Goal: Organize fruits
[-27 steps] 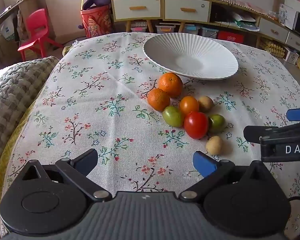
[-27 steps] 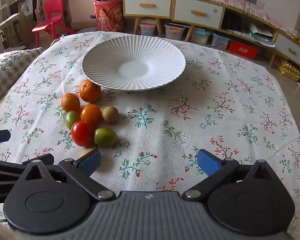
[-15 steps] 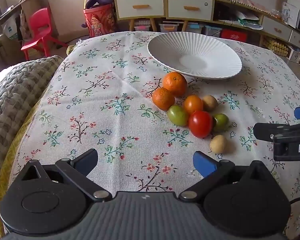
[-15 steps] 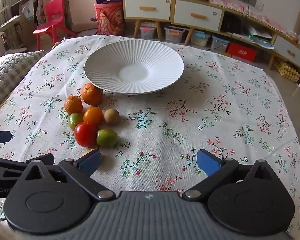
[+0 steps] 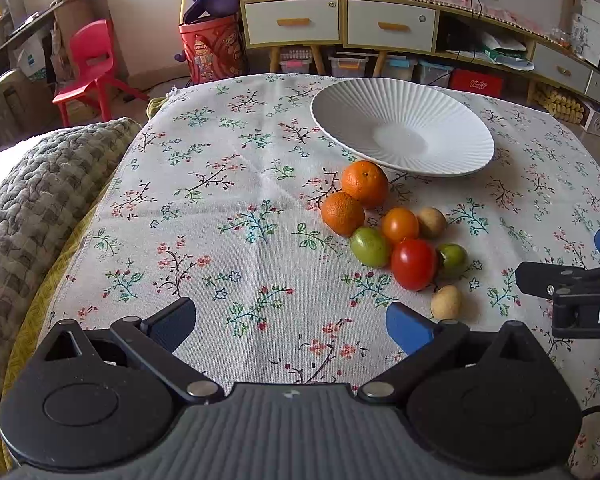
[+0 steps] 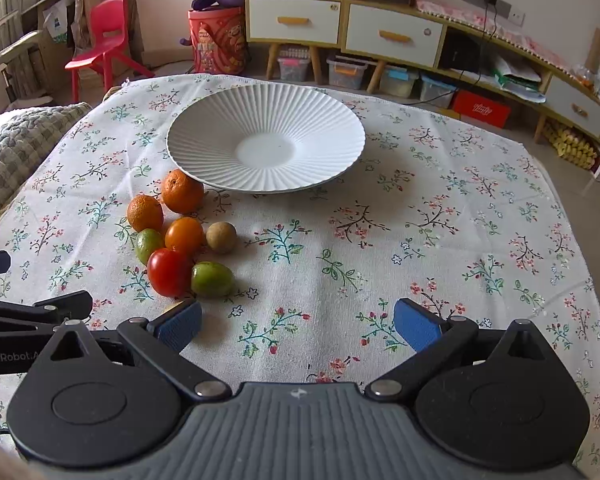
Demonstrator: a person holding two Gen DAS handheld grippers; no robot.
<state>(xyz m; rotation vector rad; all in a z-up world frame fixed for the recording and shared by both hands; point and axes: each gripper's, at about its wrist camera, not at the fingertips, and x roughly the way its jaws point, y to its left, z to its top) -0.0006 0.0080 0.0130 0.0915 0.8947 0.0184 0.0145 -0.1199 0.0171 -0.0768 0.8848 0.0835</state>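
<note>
A cluster of small fruits lies on the floral tablecloth in front of an empty white ribbed plate (image 5: pixel 404 128) (image 6: pixel 266 140). It holds two oranges (image 5: pixel 365 184) (image 6: pixel 182 191), an orange tomato (image 5: pixel 400 225), a red tomato (image 5: pixel 414 263) (image 6: pixel 169 272), two green fruits (image 5: pixel 369 246) (image 6: pixel 212 279) and two tan ones (image 5: pixel 446 302) (image 6: pixel 221 237). My left gripper (image 5: pixel 291 322) is open and empty, left of the cluster. My right gripper (image 6: pixel 298 322) is open and empty, right of it; its left pad (image 6: pixel 179 325) hides one tan fruit.
A grey knitted blanket (image 5: pixel 28 208) lies over the table's left side. Beyond the far table edge stand a red chair (image 5: pixel 90 64), a red bin (image 5: pixel 214 50) and low cabinets with drawers (image 6: pixel 346 32). Each gripper shows at the other view's side edge.
Both grippers have drawn back and risen a little, so the plate and fruits sit lower and farther in view. The jaws stay open. No fruit has moved.
</note>
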